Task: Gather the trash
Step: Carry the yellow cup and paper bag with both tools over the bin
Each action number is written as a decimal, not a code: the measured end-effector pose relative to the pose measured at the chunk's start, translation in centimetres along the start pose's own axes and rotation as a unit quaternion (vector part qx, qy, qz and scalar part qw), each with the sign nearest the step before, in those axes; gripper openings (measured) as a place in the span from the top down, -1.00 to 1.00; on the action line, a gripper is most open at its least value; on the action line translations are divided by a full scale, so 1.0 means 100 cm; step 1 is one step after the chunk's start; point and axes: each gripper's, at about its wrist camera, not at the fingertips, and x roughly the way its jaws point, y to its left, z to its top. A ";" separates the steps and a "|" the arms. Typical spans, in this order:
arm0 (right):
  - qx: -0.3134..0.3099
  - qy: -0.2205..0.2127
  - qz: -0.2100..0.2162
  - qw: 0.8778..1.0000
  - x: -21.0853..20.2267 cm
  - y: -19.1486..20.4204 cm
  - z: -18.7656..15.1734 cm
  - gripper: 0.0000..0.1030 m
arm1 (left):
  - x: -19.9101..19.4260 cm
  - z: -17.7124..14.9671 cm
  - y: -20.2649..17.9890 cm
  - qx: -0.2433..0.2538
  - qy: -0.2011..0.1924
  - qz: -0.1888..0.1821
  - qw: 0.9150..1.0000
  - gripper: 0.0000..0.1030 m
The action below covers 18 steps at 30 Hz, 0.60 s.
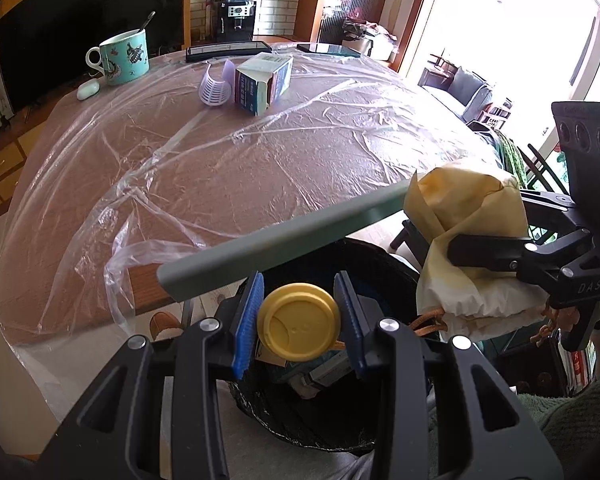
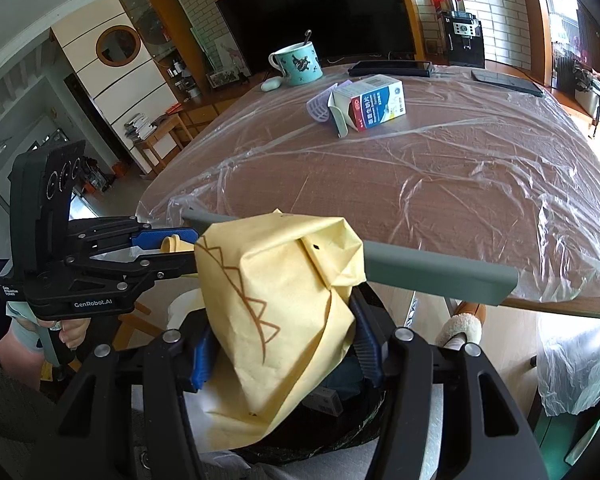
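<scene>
Trash items, two: yellow plastic lid [image 1: 299,322], being pinched by the left gripper [image 1: 299,326] over the black-lined bin [image 1: 380,268]; crumpled yellow paper wrapper [image 2: 284,300], being clamped by the right gripper [image 2: 284,344] beside it. Medicine box [image 1: 264,82], purple cage [image 1: 215,90] and mug [image 1: 126,58] are sitting on the plastic-covered counter [image 1: 220,168].

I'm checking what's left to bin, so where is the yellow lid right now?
The yellow lid sits clamped in the left tool, low centre in the left wrist view, above the black-lined trash bin, just off the table edge.
</scene>
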 end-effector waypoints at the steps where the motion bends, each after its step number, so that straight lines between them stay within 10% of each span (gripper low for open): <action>1: 0.000 0.002 0.000 1.000 0.001 0.001 -0.002 -0.08 | 0.000 -0.001 -0.001 0.001 0.001 0.000 1.000 0.25; 18: -0.005 0.052 -0.016 0.998 0.029 -0.001 -0.028 -0.08 | 0.028 -0.024 -0.006 0.008 0.045 -0.001 0.999 0.25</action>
